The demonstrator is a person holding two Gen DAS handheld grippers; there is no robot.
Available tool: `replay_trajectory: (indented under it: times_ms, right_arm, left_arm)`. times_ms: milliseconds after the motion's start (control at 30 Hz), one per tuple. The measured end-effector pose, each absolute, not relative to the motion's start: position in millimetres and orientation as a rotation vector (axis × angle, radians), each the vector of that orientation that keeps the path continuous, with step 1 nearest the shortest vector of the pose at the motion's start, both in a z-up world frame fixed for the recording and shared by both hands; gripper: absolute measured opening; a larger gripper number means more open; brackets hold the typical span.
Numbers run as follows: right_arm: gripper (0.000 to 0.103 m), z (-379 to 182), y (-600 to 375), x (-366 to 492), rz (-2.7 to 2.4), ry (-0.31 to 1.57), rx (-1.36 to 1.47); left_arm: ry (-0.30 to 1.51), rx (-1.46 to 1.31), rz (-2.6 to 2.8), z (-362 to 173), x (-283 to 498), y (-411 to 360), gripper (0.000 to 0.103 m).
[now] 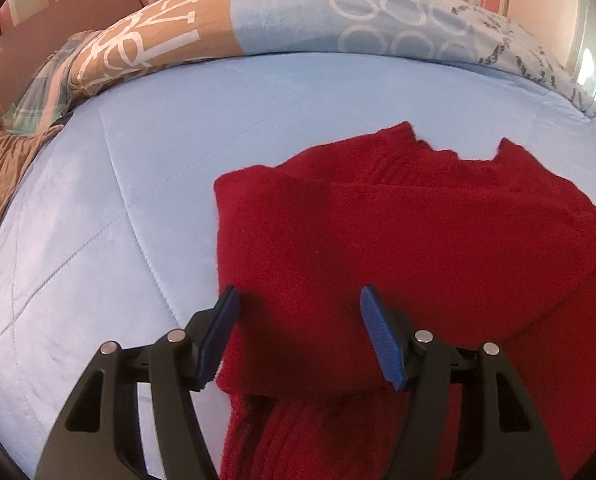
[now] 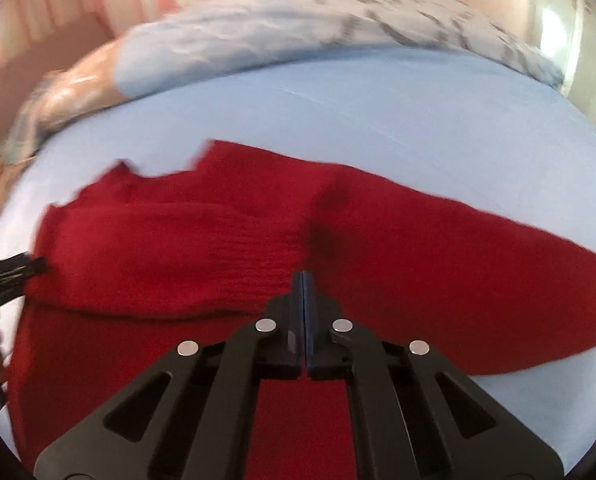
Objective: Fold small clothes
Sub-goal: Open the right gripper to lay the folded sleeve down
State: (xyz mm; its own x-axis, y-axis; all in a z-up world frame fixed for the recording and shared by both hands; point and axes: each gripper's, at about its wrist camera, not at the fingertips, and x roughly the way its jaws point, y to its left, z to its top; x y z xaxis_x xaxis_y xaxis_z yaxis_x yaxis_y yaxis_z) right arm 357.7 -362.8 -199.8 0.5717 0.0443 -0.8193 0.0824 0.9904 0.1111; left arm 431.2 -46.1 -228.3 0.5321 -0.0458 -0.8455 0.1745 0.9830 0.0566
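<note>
I have the red sweater (image 1: 418, 240) lying flat on the blue quilt (image 1: 98, 220), partly folded: one side is already turned in over the body, giving a straight folded edge on the left in my left camera. Its long axis runs from the neck notch at the far end back toward me, under both tools.

The relation that matters: the sweater's unfolded bulk spreads out to the right. In my right camera a broad red wedge (image 2: 478, 280) runs away to the right edge of view, flat on the quilt, so I judge that side is still to be brought in, and the right gripper (image 2: 304, 280) is the nearer one to it.

That right gripper has its jaws pressed together, pads meeting, right over the middle of the sweater at a dark crease (image 2: 314, 236). Whether a pinch of knit is caught between the tips I cannot tell; the picture is blurred and no cloth shows between the pads.

My left gripper (image 1: 298, 304) stands moderately wide, holding nothing. Its left pad (image 1: 218, 332) sits just at the folded edge, the right pad (image 1: 378, 332) over the red cloth, so the fold's edge strip lies between the jaws and just beyond the tips. It also shows at the left rim of the right camera (image 2: 14, 270), at the sweater's edge.

The patterned duvet (image 1: 298, 16) is bunched well beyond the sweater, out of the way
</note>
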Motion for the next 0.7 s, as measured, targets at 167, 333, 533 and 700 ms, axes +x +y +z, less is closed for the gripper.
replay_trajectory:
  times_ms: [167, 333, 533, 700]
  right_arm:
    - [0.004, -218, -301, 379, 0.108, 1.046, 0.041]
    - [0.0, -229, -315, 383, 0.048, 1.064, 0.065]
    - [0.0, -230, -368, 372, 0.02, 1.066, 0.213]
    - [0.015, -197, -373, 349, 0.051, 0.983, 0.219]
  left_arm:
    - [1.011, 0.221, -0.096, -237, 431, -52, 0.066]
    - [1.02, 0.236, -0.087, -240, 431, -46, 0.068]
    - [1.03, 0.196, -0.093, -230, 426, -48, 0.067]
    - [1.001, 0.154, -0.176, -201, 408, -83, 0.067]
